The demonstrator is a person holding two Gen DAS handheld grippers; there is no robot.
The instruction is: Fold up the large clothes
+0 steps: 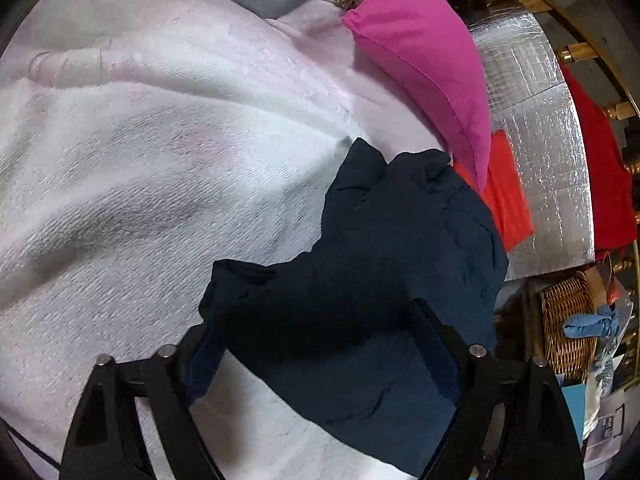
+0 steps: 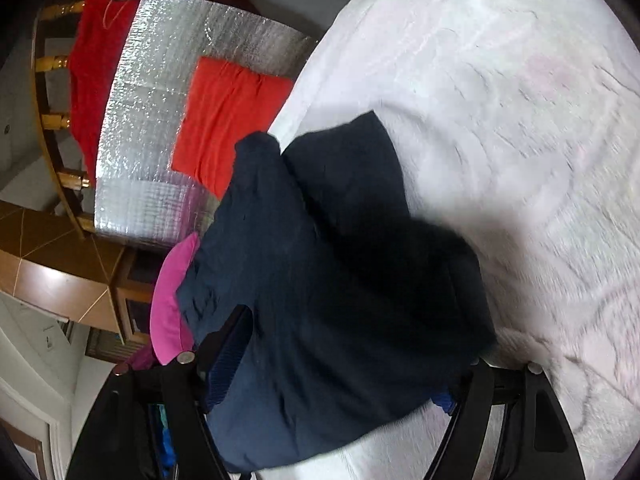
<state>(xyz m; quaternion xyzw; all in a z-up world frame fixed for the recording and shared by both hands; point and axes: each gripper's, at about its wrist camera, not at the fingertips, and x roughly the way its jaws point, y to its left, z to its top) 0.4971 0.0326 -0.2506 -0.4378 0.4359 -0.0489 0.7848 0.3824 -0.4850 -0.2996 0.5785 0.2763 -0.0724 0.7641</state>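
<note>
A dark navy garment (image 1: 384, 264) lies bunched on a white fleecy blanket (image 1: 140, 184) that covers the bed. In the left wrist view my left gripper (image 1: 324, 356) has its jaws spread wide, with the garment draped between and over the fingers. In the right wrist view the same navy garment (image 2: 328, 280) fills the middle, and my right gripper (image 2: 340, 376) also stands wide apart with cloth lying between its fingers. No jaw is pinched on the cloth in either view.
A magenta pillow (image 1: 424, 60) lies at the blanket's edge. A folded orange-red cloth (image 2: 228, 116) sits on a silver foil mat (image 2: 156, 92), with a red garment (image 2: 96, 72) beyond by a wooden rail. A wicker basket (image 1: 568, 328) stands on the floor.
</note>
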